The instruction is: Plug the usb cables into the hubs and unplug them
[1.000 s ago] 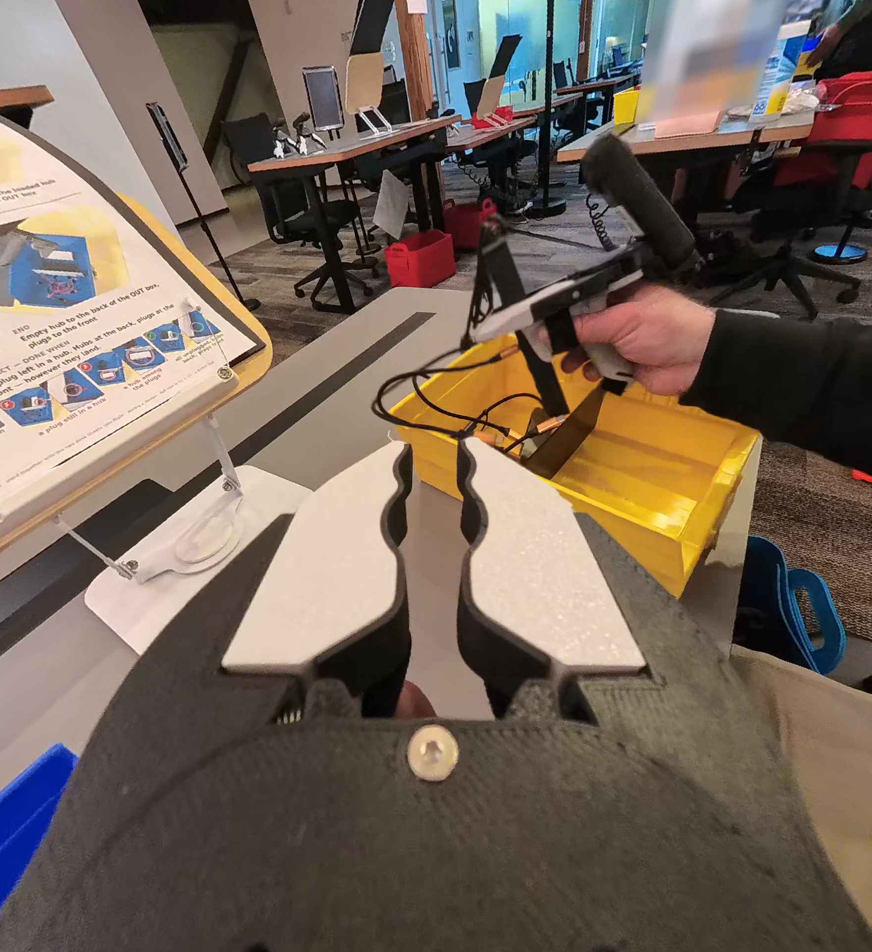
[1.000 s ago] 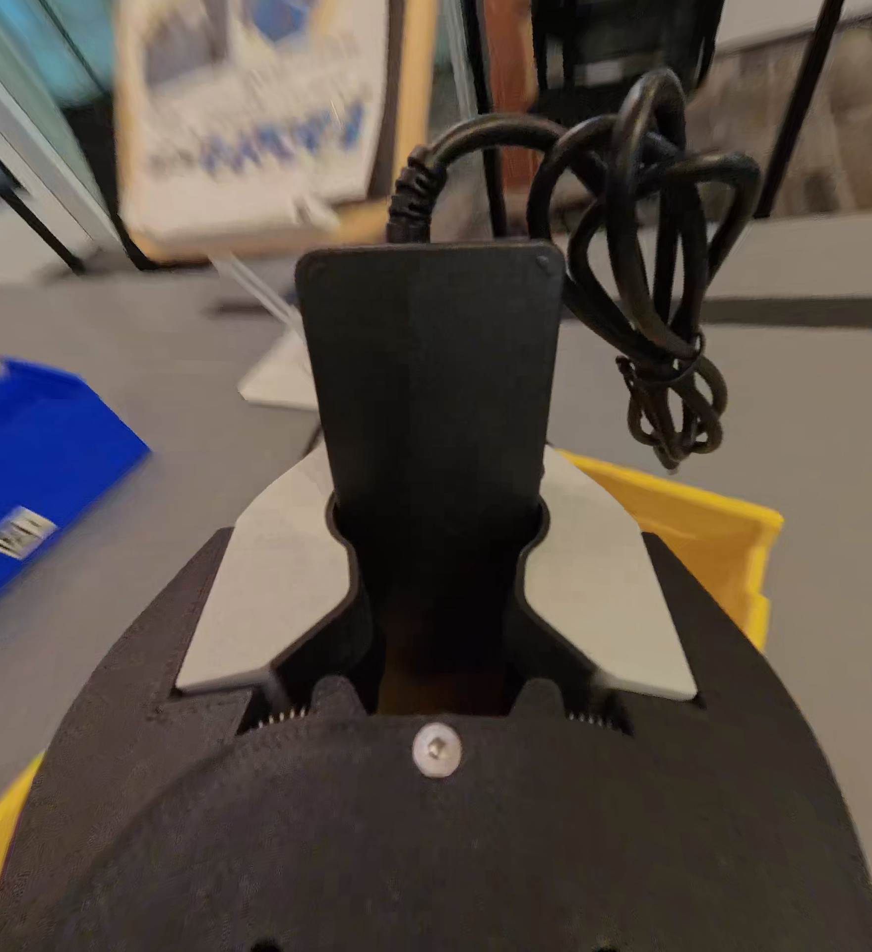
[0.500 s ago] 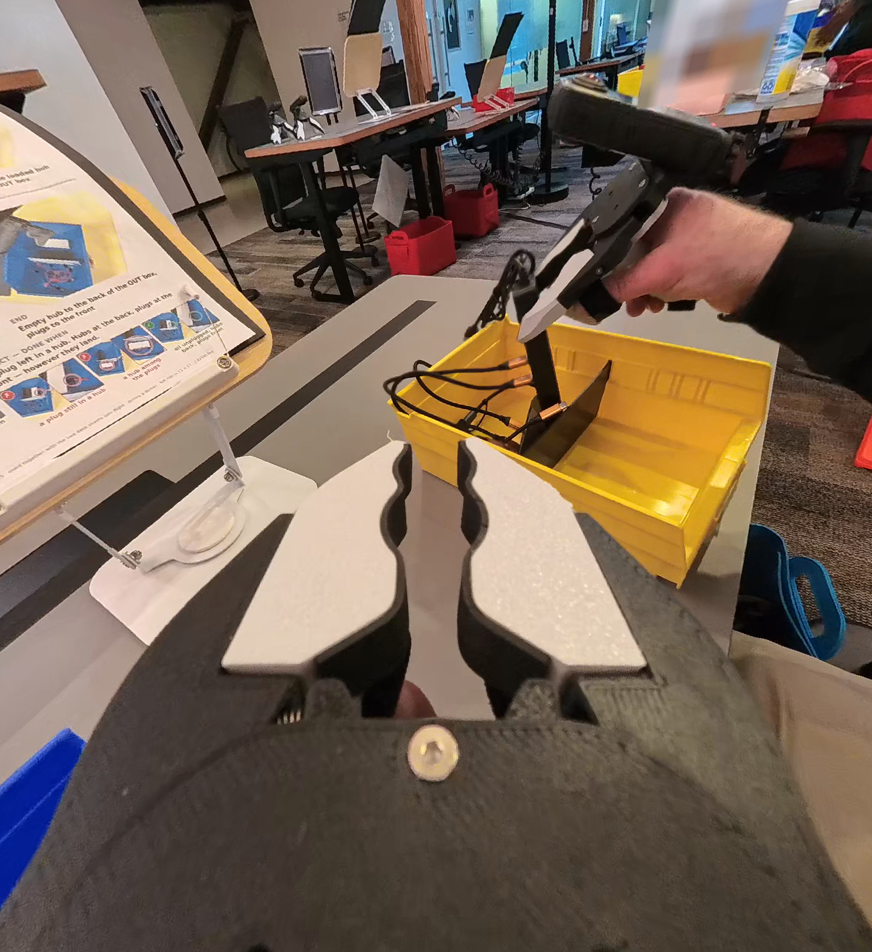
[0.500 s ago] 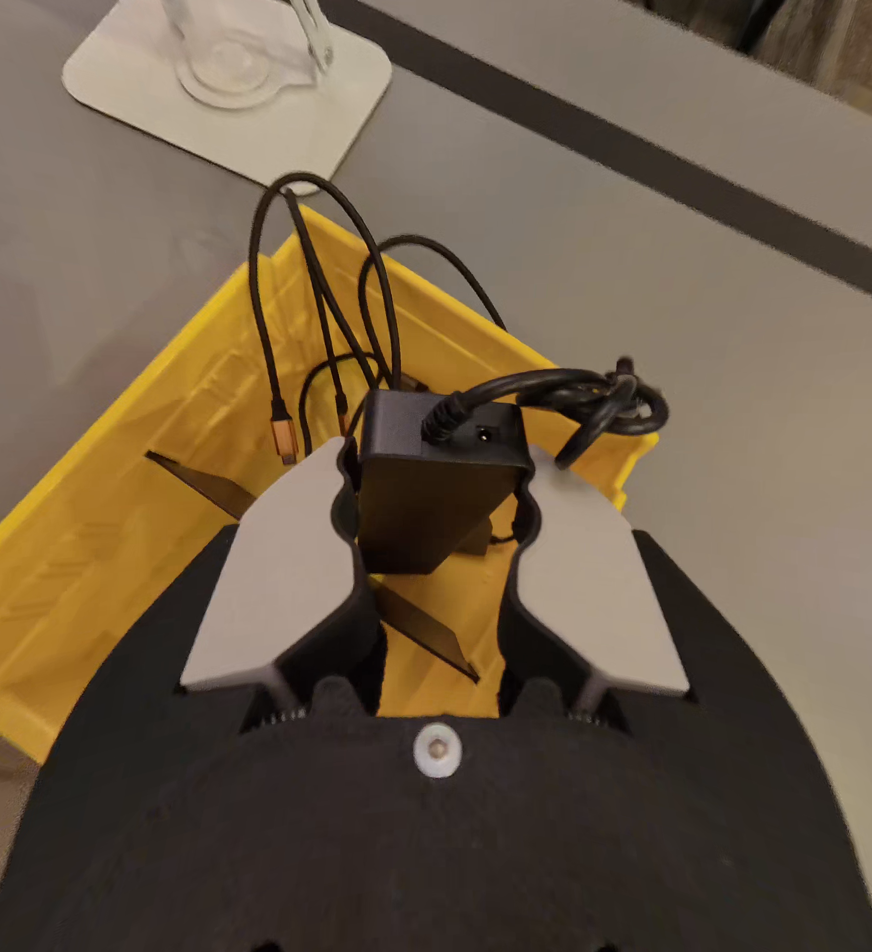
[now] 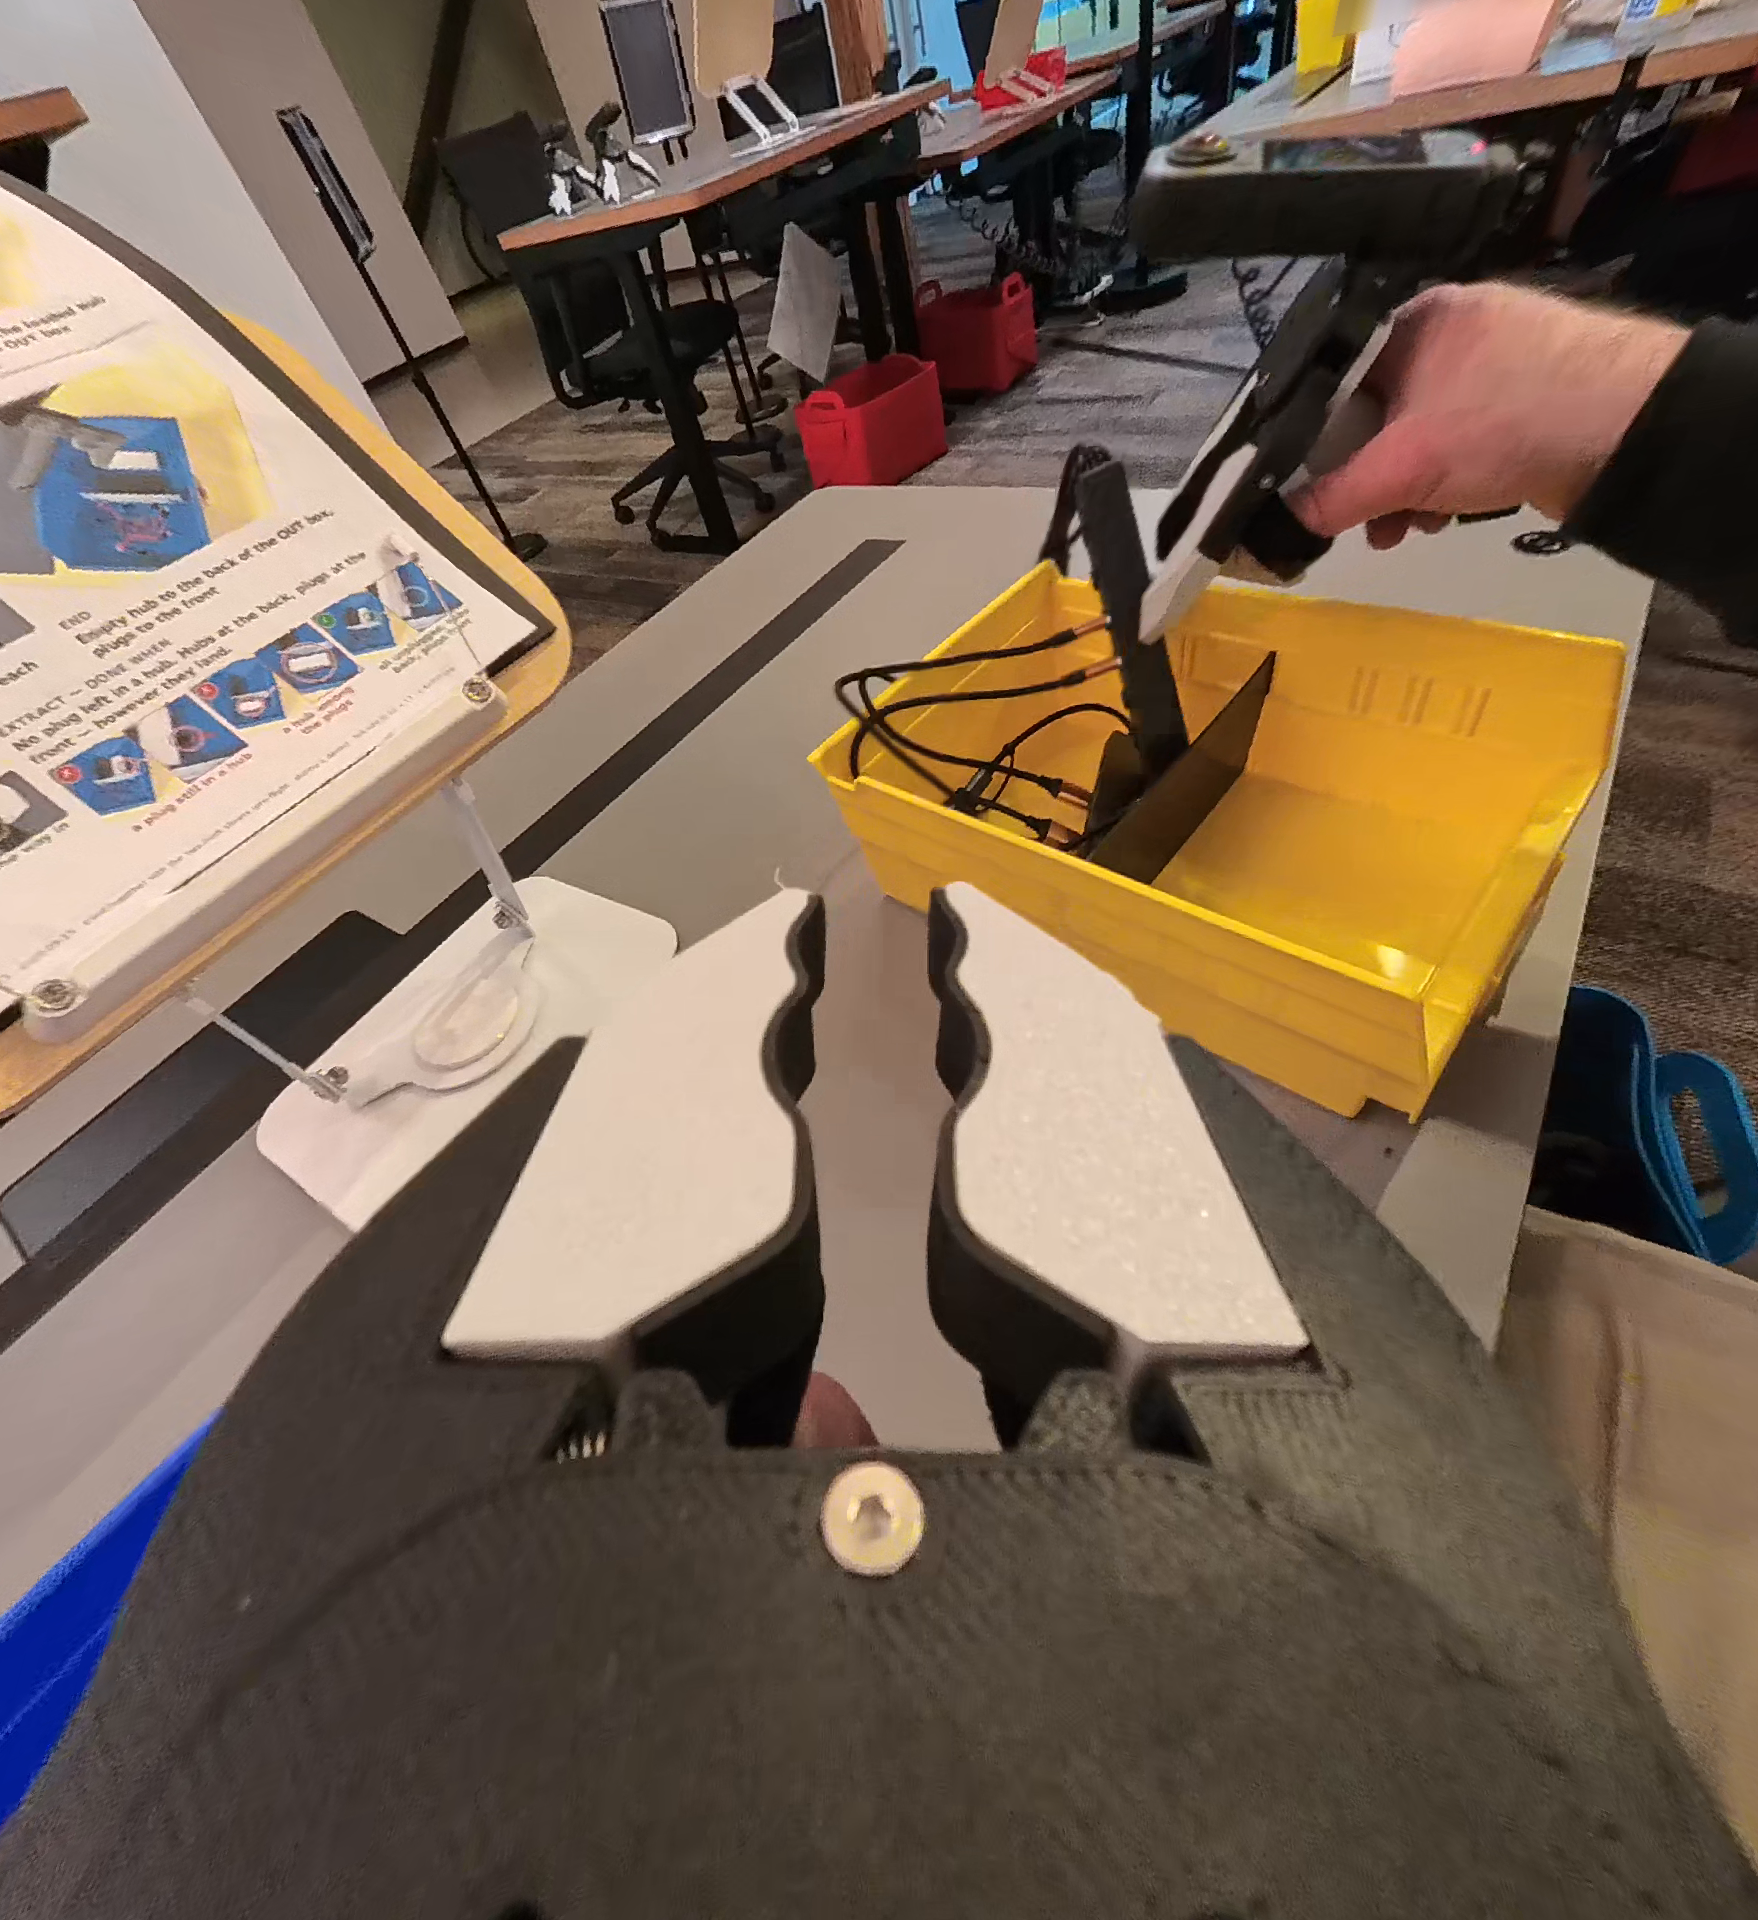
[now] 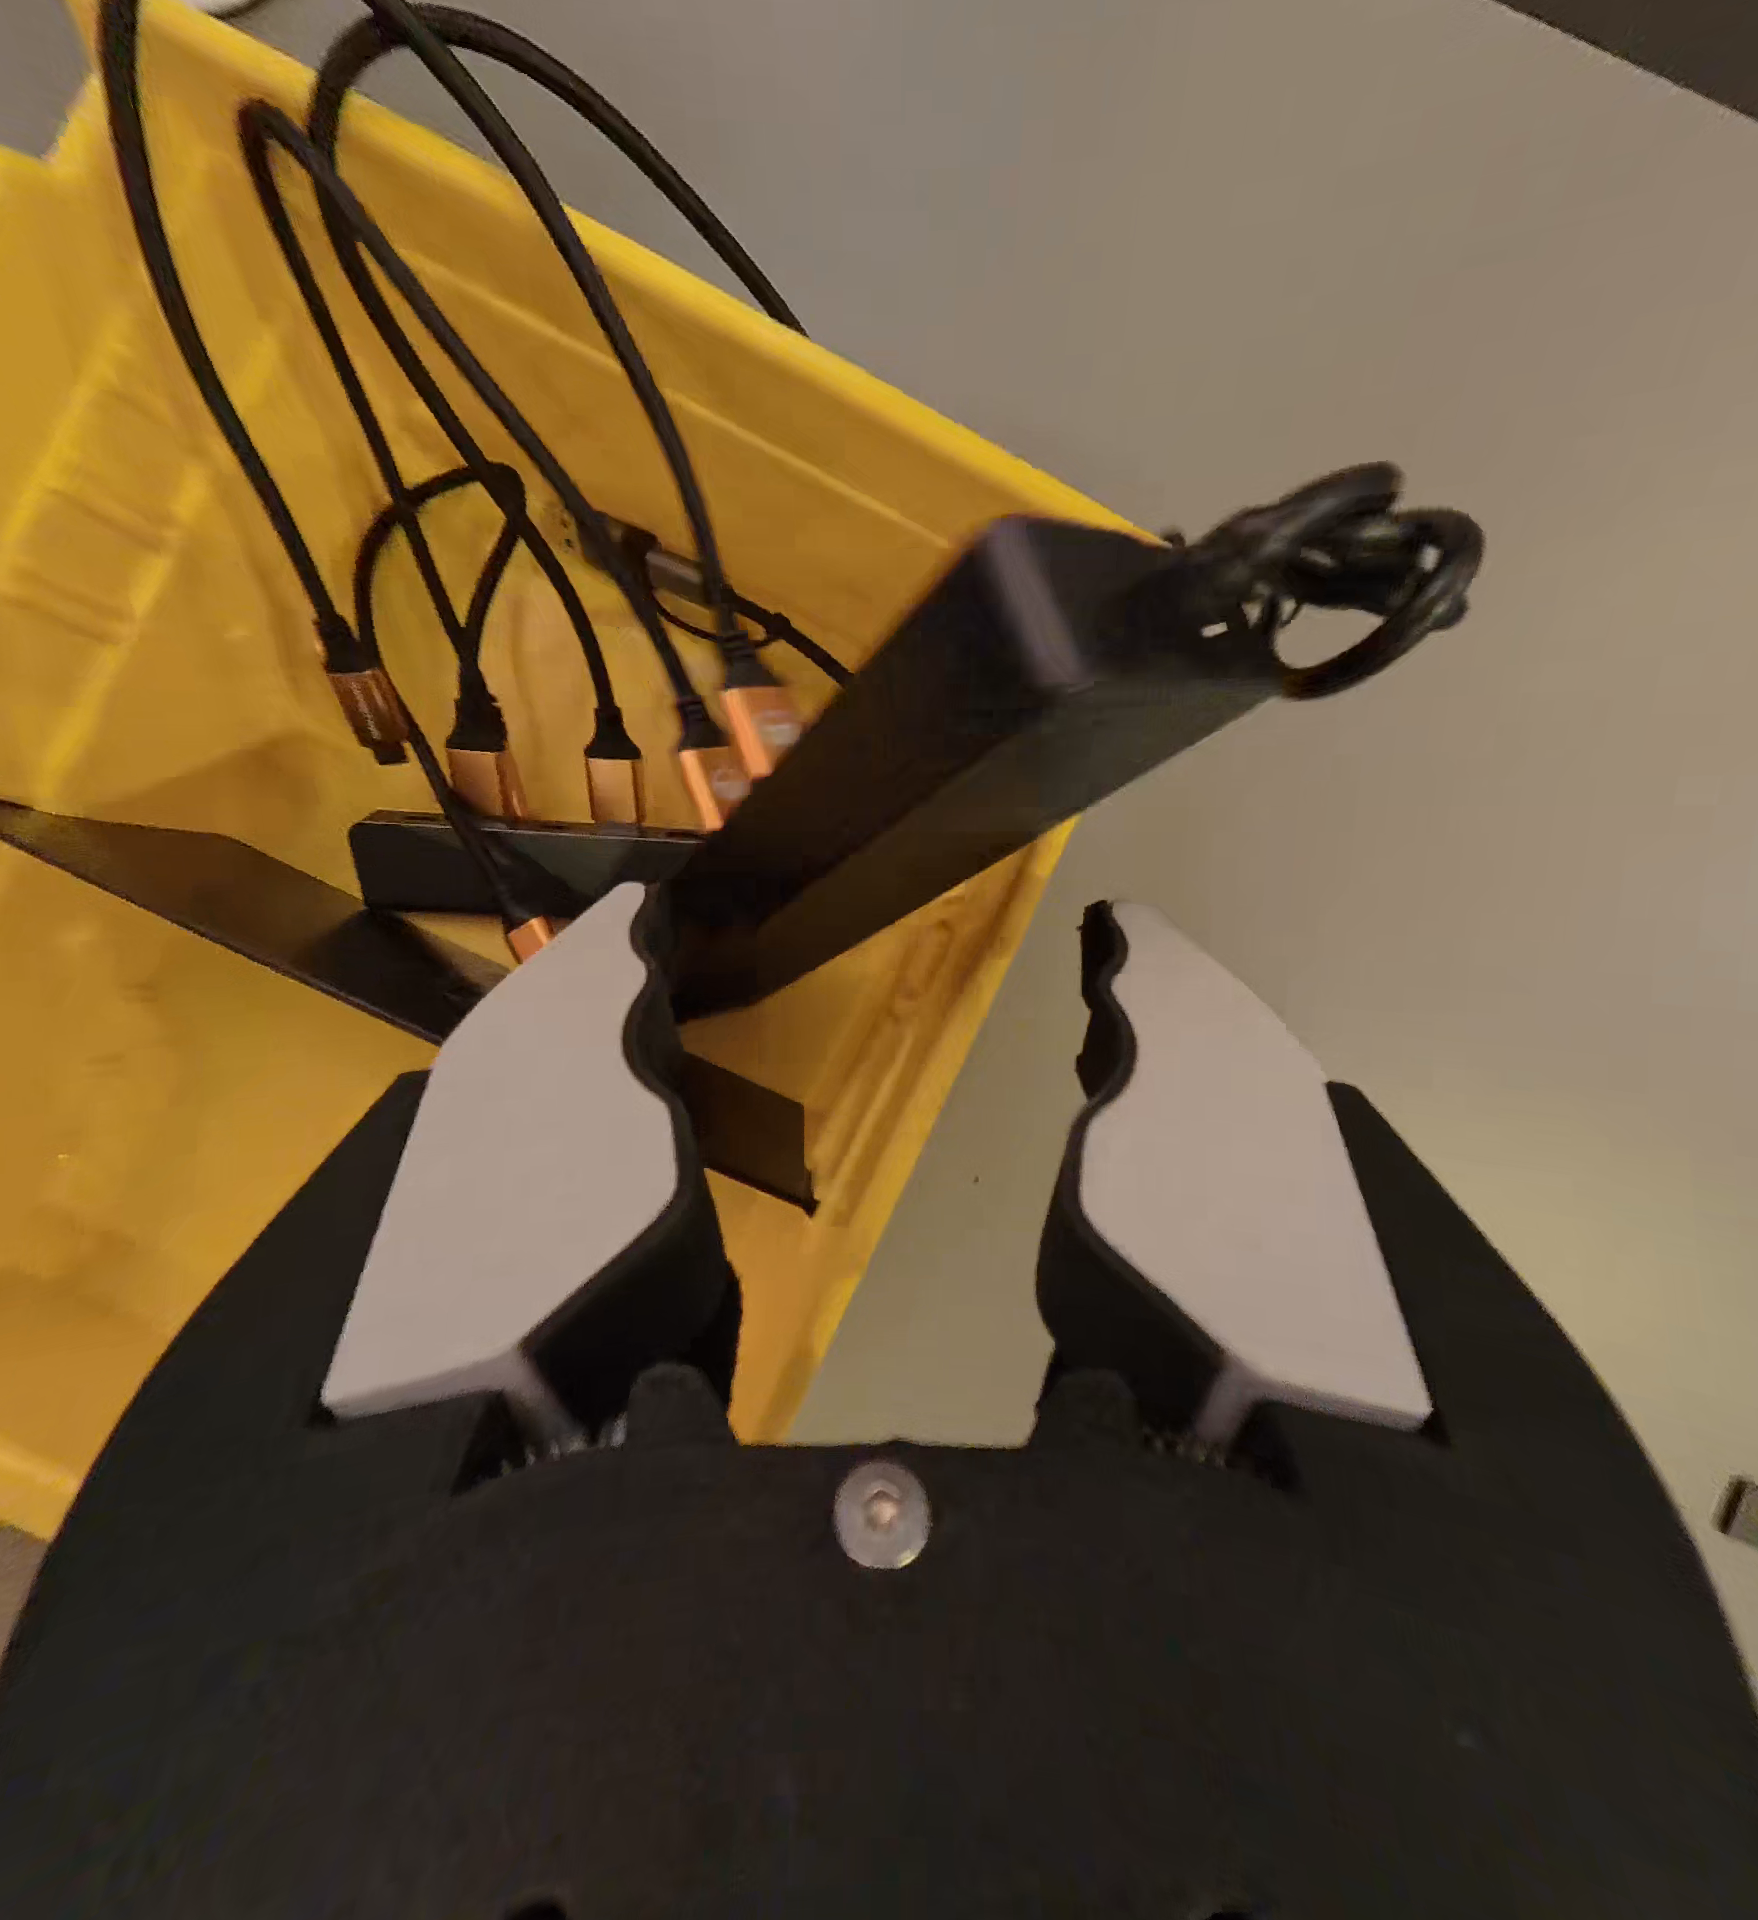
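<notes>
Left wrist view: left claw (image 5: pixel 875 997) is held nearly closed, empty, above the grey worktop (image 5: pixel 709 644). Right wrist view: right claw (image 6: pixel 870 956) is spread, released; the long black hub (image 6: pixel 968 727) leans in the yellow plastic bin (image 6: pixel 127 582). Toppling onto the copper-tipped black usb cables (image 6: pixel 542 582) is risked, being unsupported.

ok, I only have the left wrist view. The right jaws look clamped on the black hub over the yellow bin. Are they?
Observer: No. The right wrist view shows the right gripper with its jaws wide apart. The black hub is beside one finger, not between them.
Operator: What's it resting on?
Observer: It sits tilted, low end inside the yellow bin by the black divider, cable end out over the bin wall.
Operator: Anything else in there?
Observer: A second, slimmer hub lies by the divider, with copper-tipped cables at its ports. I can't tell if they're seated.
</notes>
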The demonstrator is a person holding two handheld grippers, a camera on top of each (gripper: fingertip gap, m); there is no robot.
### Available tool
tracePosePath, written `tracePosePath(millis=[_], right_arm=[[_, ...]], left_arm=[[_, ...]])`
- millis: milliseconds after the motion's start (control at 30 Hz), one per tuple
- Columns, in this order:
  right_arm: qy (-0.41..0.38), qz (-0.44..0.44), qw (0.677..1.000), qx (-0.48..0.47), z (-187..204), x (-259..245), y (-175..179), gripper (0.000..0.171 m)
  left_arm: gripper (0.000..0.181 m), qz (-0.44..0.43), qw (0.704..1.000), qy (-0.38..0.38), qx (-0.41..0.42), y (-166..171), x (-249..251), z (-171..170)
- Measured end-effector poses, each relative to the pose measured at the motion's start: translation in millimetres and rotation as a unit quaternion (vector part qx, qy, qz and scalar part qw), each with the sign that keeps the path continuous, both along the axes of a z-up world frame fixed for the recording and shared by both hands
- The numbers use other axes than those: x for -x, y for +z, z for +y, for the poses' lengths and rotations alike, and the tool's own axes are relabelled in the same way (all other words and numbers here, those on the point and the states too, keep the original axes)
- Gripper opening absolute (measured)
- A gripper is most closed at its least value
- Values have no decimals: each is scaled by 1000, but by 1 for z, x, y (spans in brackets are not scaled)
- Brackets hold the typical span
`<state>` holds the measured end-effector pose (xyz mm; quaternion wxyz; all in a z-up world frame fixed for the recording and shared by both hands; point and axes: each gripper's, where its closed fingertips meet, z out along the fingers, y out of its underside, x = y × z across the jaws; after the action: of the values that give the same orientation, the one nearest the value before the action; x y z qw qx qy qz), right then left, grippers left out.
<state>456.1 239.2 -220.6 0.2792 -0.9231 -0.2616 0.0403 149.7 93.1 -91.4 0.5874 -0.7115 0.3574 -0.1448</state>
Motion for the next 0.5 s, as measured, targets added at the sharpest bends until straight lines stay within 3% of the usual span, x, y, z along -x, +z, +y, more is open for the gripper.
tracePosePath(millis=[33,200,500], right_arm=[[7,8,1000,-9,0,2,3,76],[11,51,995,-86,10,3,42,69],[26,84,995,-54,6,-2,27,75]], left_arm=[[19,5,1000,3,-3,2,3,0],[19,-3,1000,16,-8,13,16,2],[20,10,999,41,-19,24,41,4]])
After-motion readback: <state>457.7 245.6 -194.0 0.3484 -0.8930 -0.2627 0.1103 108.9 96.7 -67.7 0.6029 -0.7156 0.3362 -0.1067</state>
